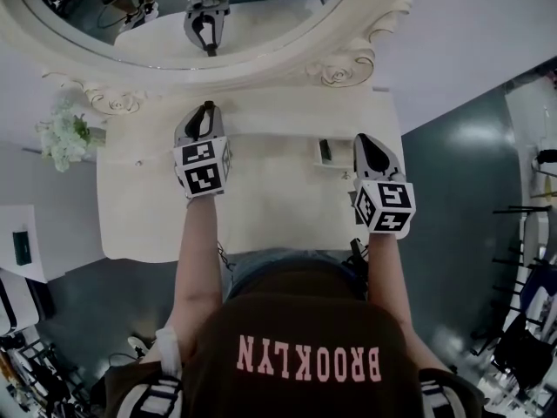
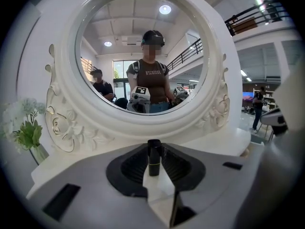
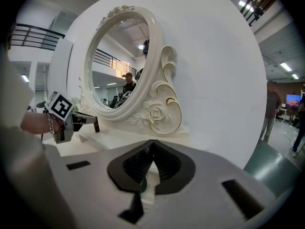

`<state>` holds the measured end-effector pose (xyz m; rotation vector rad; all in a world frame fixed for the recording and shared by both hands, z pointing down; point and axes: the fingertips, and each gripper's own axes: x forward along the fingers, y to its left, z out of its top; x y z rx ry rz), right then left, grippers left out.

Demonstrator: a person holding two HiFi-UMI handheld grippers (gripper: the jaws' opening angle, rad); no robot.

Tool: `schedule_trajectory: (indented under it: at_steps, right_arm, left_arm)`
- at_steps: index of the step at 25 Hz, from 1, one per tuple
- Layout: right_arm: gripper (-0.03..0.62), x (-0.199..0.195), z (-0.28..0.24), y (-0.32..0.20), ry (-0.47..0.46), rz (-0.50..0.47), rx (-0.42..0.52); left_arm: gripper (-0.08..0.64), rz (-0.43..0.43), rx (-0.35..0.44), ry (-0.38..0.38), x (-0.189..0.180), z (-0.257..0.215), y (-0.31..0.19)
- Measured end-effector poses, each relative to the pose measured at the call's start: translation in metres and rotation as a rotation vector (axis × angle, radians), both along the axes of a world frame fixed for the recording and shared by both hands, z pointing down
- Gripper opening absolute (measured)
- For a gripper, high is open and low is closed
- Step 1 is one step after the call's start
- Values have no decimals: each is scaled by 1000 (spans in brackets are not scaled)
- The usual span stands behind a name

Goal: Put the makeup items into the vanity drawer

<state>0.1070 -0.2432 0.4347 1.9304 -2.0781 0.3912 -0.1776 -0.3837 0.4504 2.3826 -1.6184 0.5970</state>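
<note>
A small black lipstick tube [image 2: 153, 157] stands upright between the pads of my left gripper [image 2: 154, 147], which is shut on it. In the head view that left gripper [image 1: 207, 111] is over the back left of the white vanity top [image 1: 261, 207], just below the mirror frame, with the tube's dark tip [image 1: 208, 107] showing. My right gripper [image 1: 366, 141] hovers at the right side, jaws together and nothing between them [image 3: 151, 146]. Just left of it is a small open drawer [image 1: 318, 163] with a dark item [image 1: 325, 151] inside. The right gripper view shows the left gripper [image 3: 71, 120] and its tube [image 3: 96, 125].
An ornate oval mirror [image 1: 174, 11] rises behind the vanity and reflects the person and both grippers. White flowers [image 1: 63, 134] stand at the vanity's left end. The vanity's right edge drops to a grey-green floor [image 1: 452, 172]. Other people appear in the background of the gripper views.
</note>
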Motion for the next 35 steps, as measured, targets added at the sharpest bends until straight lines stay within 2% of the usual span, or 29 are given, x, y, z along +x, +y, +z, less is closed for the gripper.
schedule_trajectory:
  at_steps: [12, 22, 35]
  right_arm:
    - [-3, 9, -12, 21, -3, -2, 33]
    - [-3, 29, -21, 49, -7, 6, 57]
    - [-3, 61, -14, 96, -31, 64, 58]
  left_arm:
    - [80, -17, 35, 6, 4, -20, 21]
    - [80, -13, 57, 9, 23, -32, 48]
    - [80, 60, 52, 1, 70, -29, 85]
